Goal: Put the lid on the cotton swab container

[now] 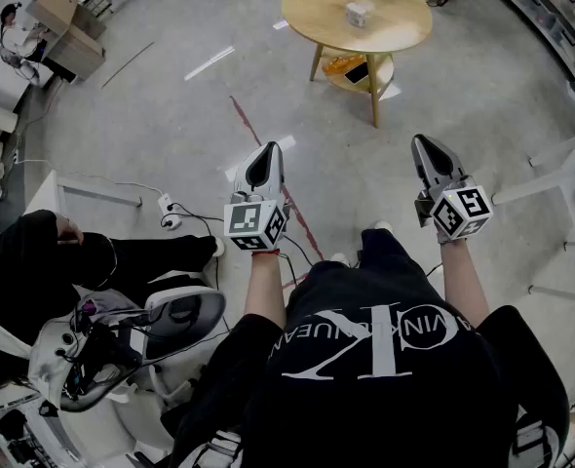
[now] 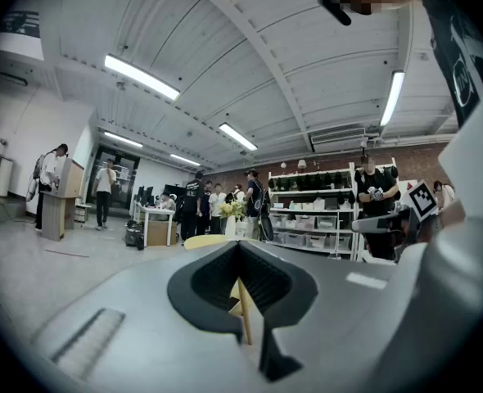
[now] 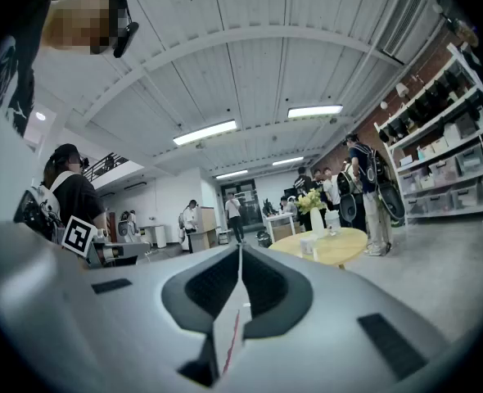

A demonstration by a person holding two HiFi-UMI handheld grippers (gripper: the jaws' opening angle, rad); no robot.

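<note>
A small white container [image 1: 357,14] stands on a round wooden table [image 1: 404,27] several steps ahead of me on the floor. It also shows as a tiny white box [image 3: 309,246] on that table [image 3: 348,244] in the right gripper view; I cannot make out a separate lid. Both grippers are held level at waist height, far short of the table. My left gripper [image 1: 264,154] [image 2: 239,244] is shut with nothing in it. My right gripper [image 1: 425,146] [image 3: 240,248] is shut and empty too.
A vase of flowers [image 3: 316,213] and a cup stand on the table; its lower shelf [image 1: 346,66] holds small items. A seated person [image 1: 44,261] and a white machine [image 1: 122,349] are at my left. Cables and a power strip [image 1: 168,206] lie on the floor. Shelving [image 1: 560,18] lines the right.
</note>
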